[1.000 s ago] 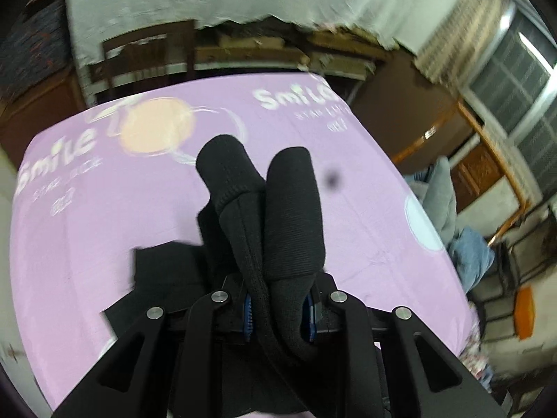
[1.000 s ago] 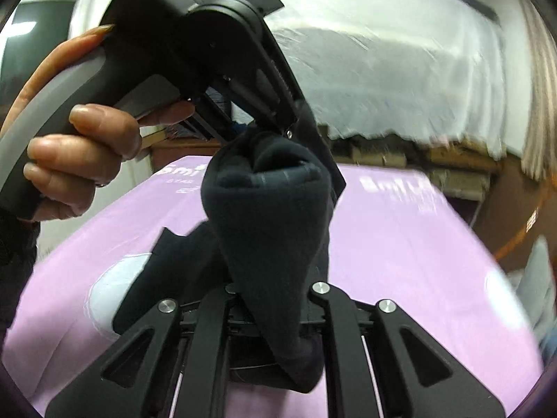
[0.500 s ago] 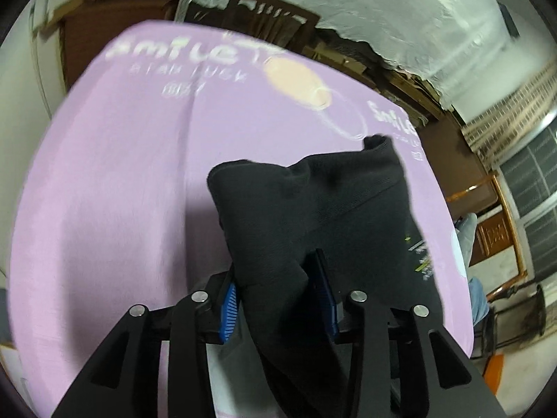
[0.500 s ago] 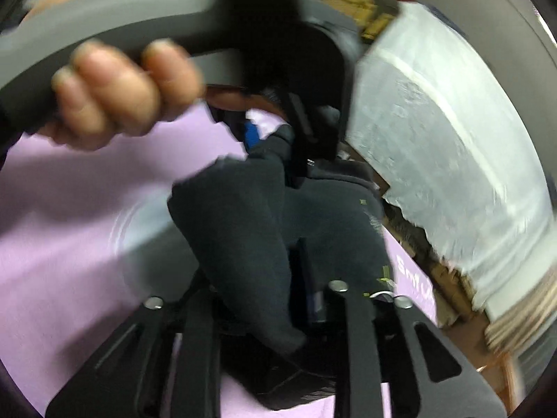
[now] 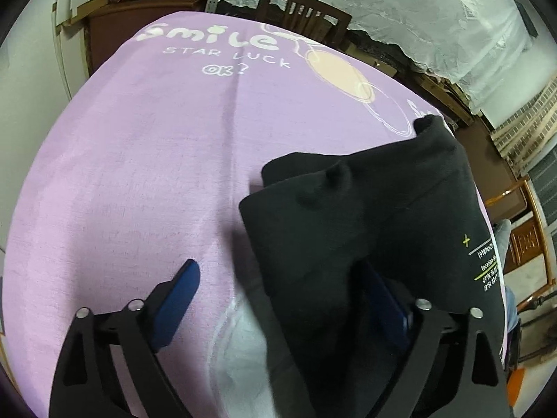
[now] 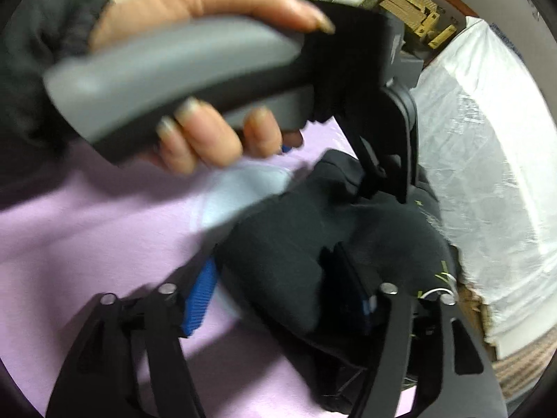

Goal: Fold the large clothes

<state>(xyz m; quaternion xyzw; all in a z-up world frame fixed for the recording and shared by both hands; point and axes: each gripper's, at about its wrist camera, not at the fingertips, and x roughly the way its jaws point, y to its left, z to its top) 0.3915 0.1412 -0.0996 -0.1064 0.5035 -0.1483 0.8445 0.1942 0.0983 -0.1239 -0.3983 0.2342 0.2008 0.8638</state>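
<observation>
A black garment [image 5: 365, 202] with small printed lettering lies folded in layers on the purple bed sheet [image 5: 139, 174]. My left gripper [image 5: 278, 271] is open, its blue pads far apart. The left pad [image 5: 181, 289] is bare over the sheet and cloth drapes over the right one. In the right wrist view the same garment [image 6: 289, 237] bunches between the wide-apart fingers of my right gripper [image 6: 275, 264], which is open. It covers much of the right finger. A person's hand [image 6: 195, 139] holds the left gripper's grey handle [image 6: 174, 69] just above the cloth.
The sheet carries white "smile" lettering [image 5: 209, 38] and a pale planet drawing [image 5: 337, 73]. A wooden chair [image 5: 306, 10] and a white-covered bulk [image 5: 417, 7] stand beyond the far edge. Wooden furniture [image 5: 522, 237] stands to the right, and cardboard boxes [image 6: 417, 0] are behind.
Both grippers were shut on the raised black garment. The garment now rests on the sheet and both sets of jaws have opened, letting it go.
</observation>
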